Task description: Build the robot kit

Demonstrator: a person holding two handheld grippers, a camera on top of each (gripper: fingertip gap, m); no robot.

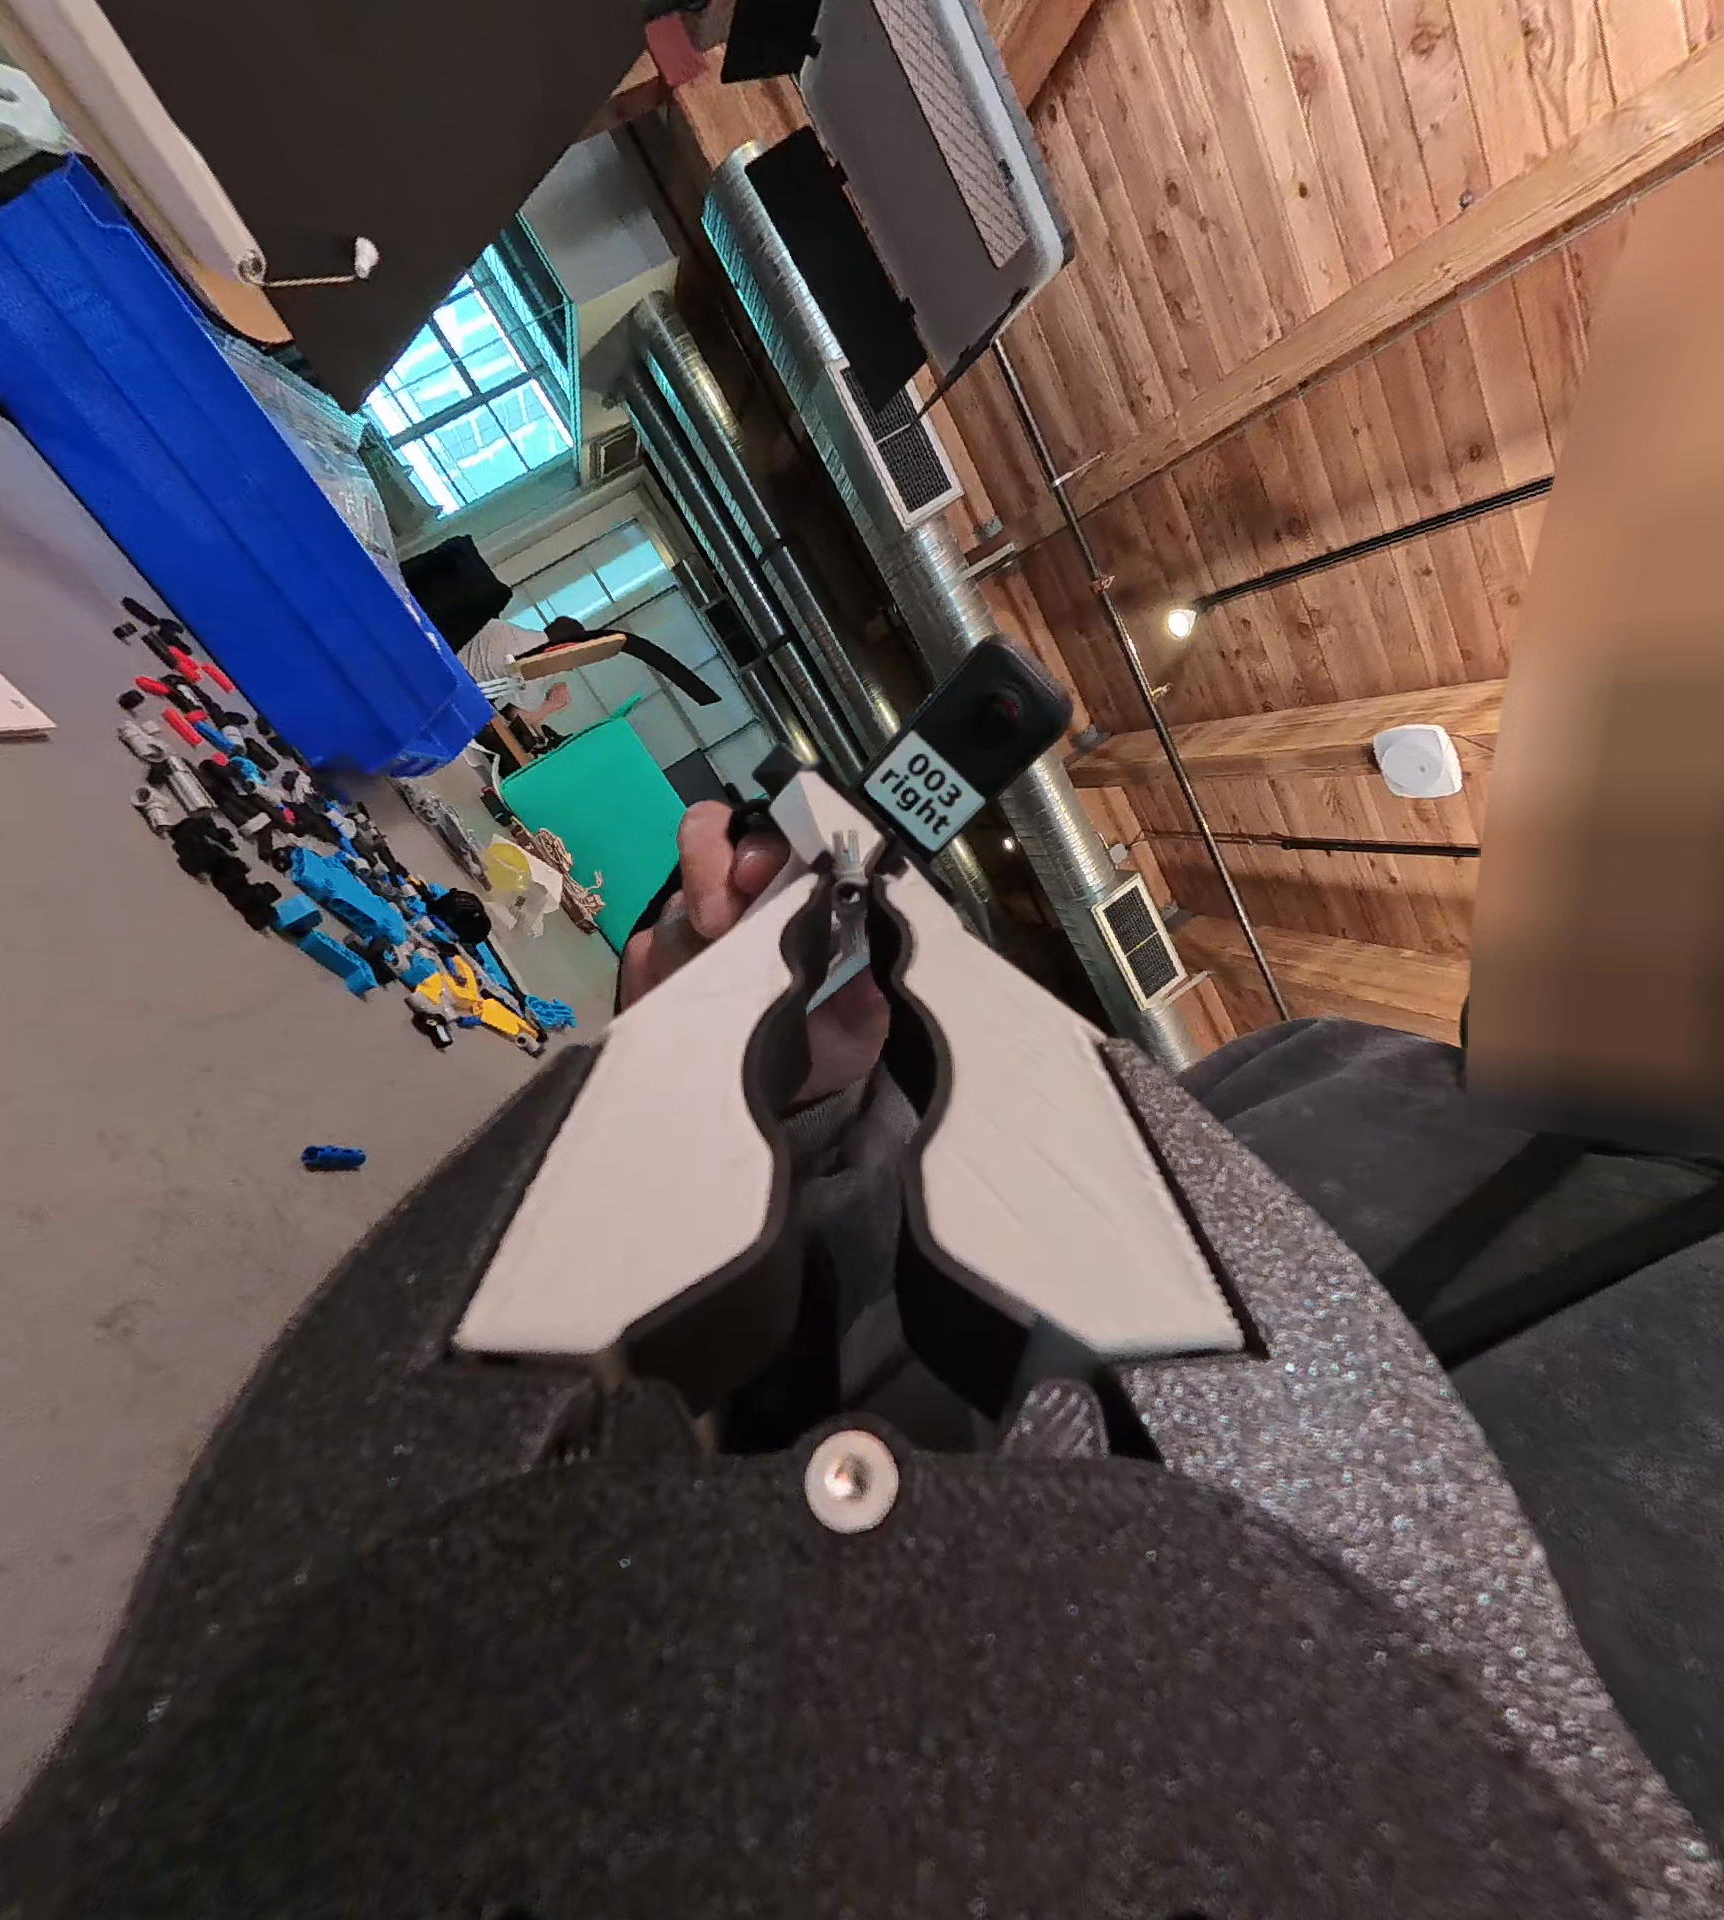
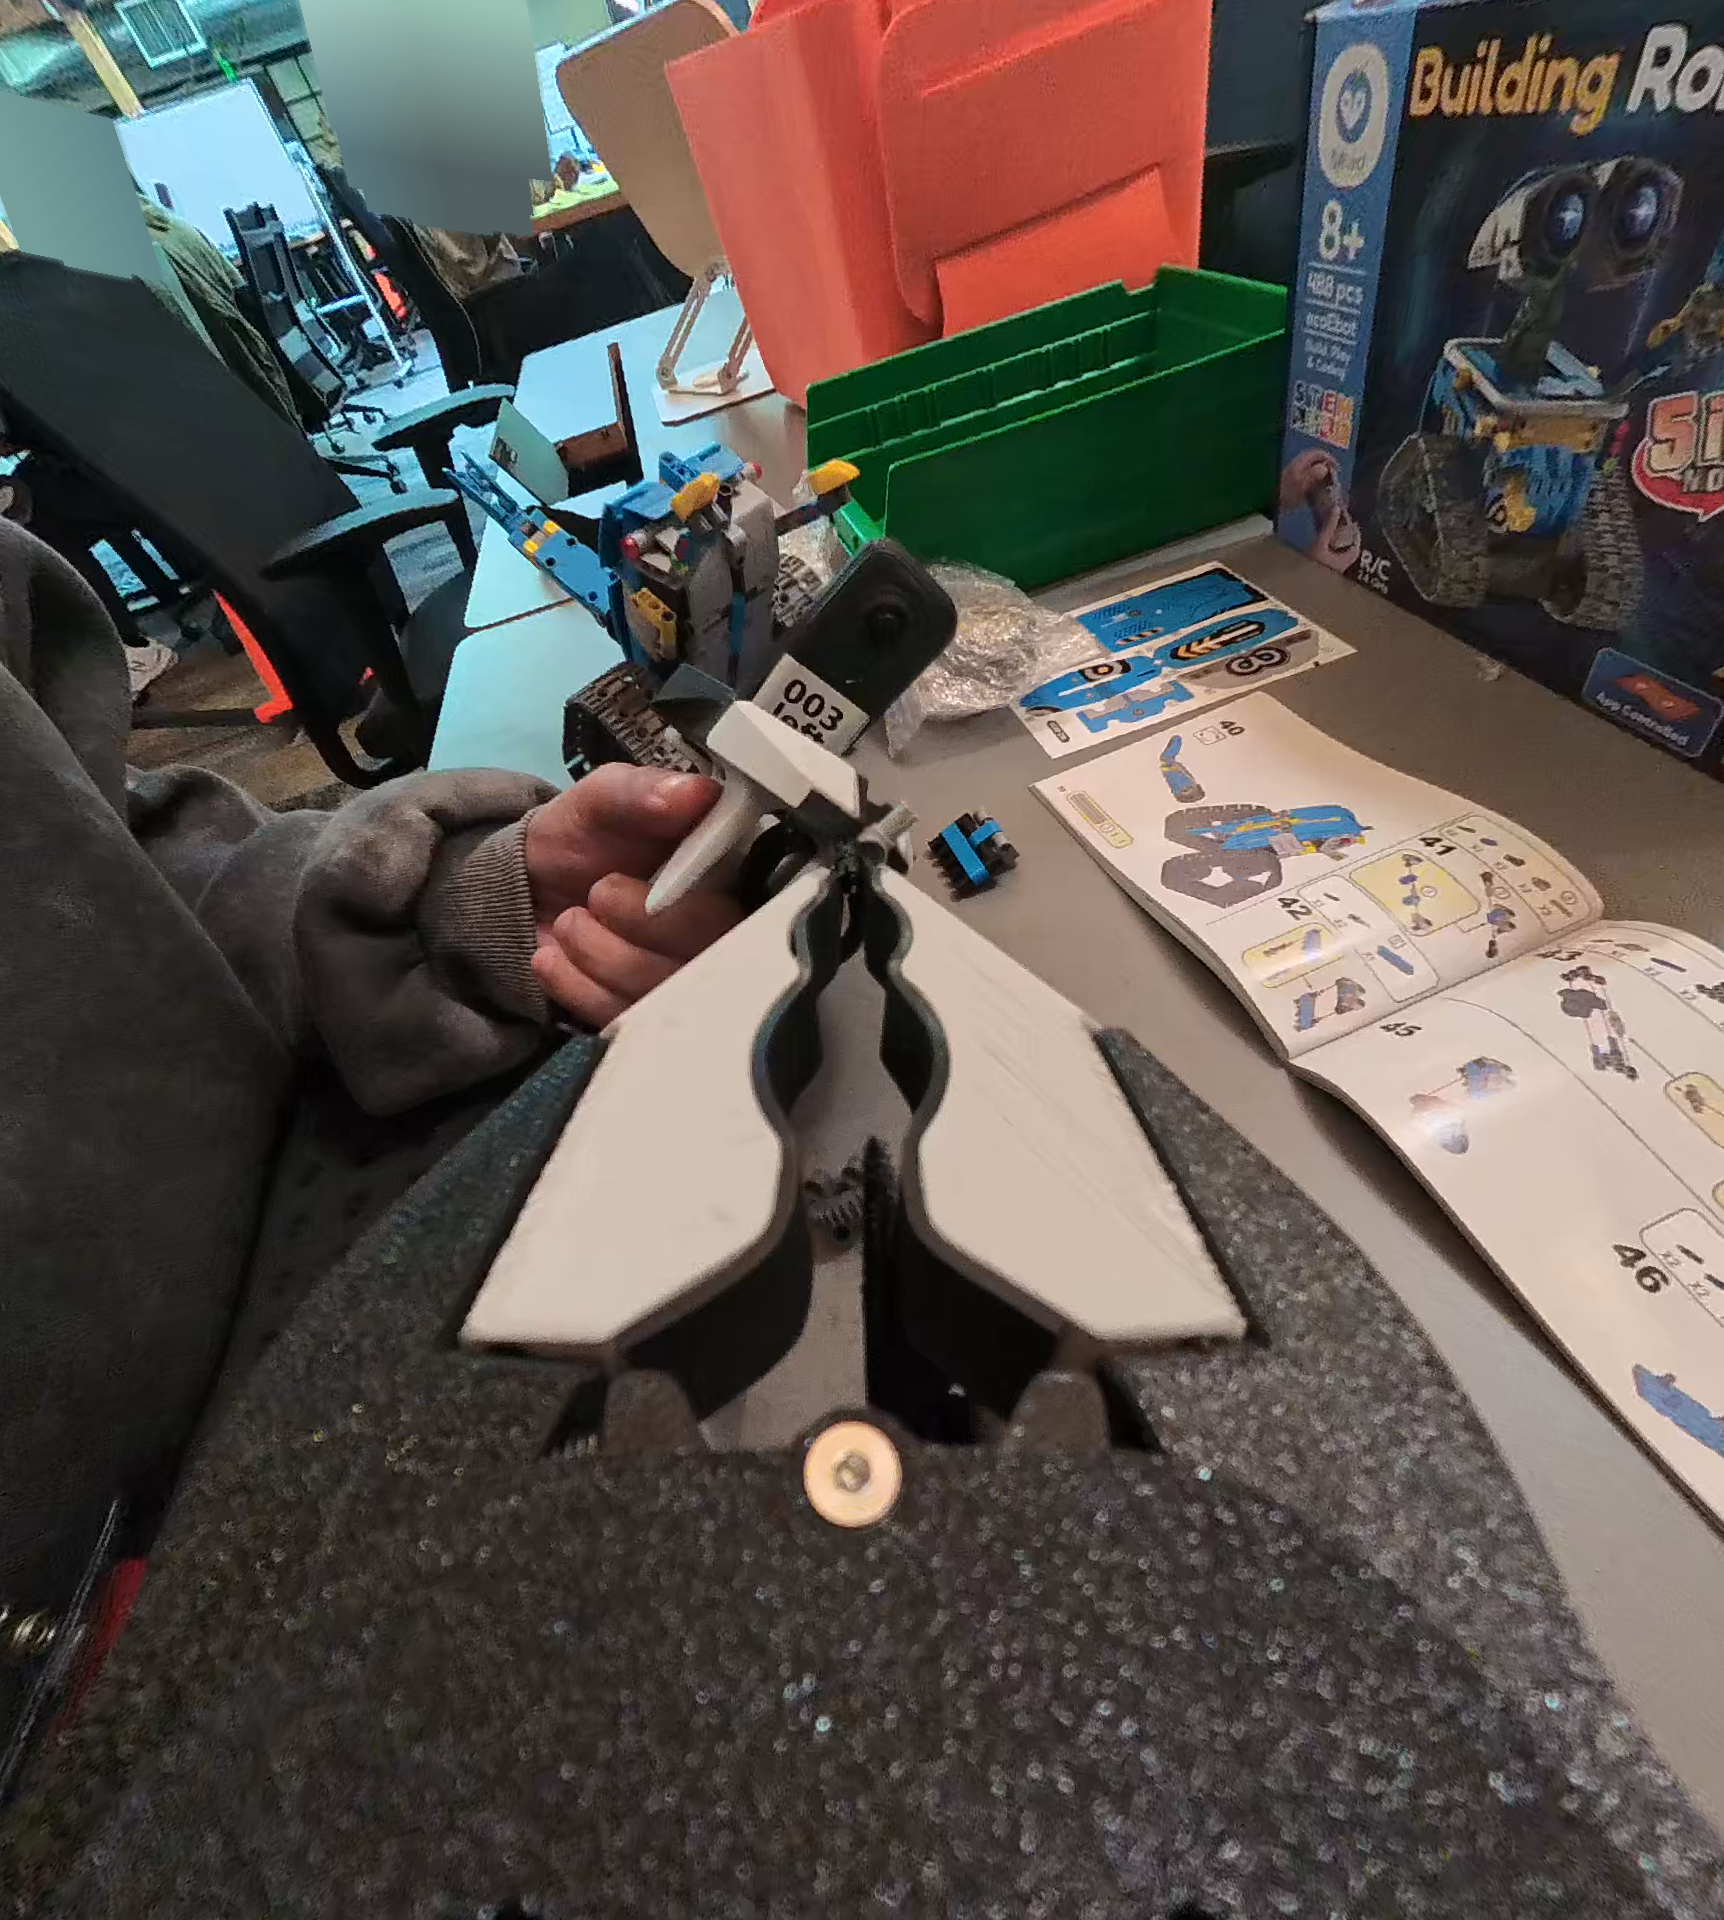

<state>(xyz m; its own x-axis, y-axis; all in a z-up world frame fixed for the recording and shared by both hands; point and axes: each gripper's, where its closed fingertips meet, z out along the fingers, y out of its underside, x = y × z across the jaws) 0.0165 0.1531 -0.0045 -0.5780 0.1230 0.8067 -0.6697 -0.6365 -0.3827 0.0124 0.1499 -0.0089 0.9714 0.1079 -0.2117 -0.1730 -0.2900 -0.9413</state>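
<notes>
My left gripper (image 1: 850, 902) is shut on a small grey pin piece (image 1: 845, 868), held up in the air above the table. My right gripper (image 2: 853, 871) is shut on the same small grey-and-black piece (image 2: 884, 826), so the two grippers meet tip to tip. The right gripper's camera body (image 1: 993, 717) faces me in the left wrist view. The left gripper's camera body (image 2: 873, 623) and the hand (image 2: 619, 894) holding it show in the right wrist view. A small dark gear (image 2: 850, 1195) shows lower between the right fingers; I cannot tell what it rests on.
A pile of blue, black and red building parts (image 1: 318, 862) lies by a blue bin (image 1: 193, 468). One blue piece (image 1: 331, 1156) lies apart. An open instruction booklet (image 2: 1460, 1018), sticker sheet (image 2: 1180, 644), small blue-black assembly (image 2: 972, 852), part-built robot (image 2: 692, 582), green bin (image 2: 1045, 436) and kit box (image 2: 1564, 364) are on the table. Left and right tips are no more than a few centimetres apart.
</notes>
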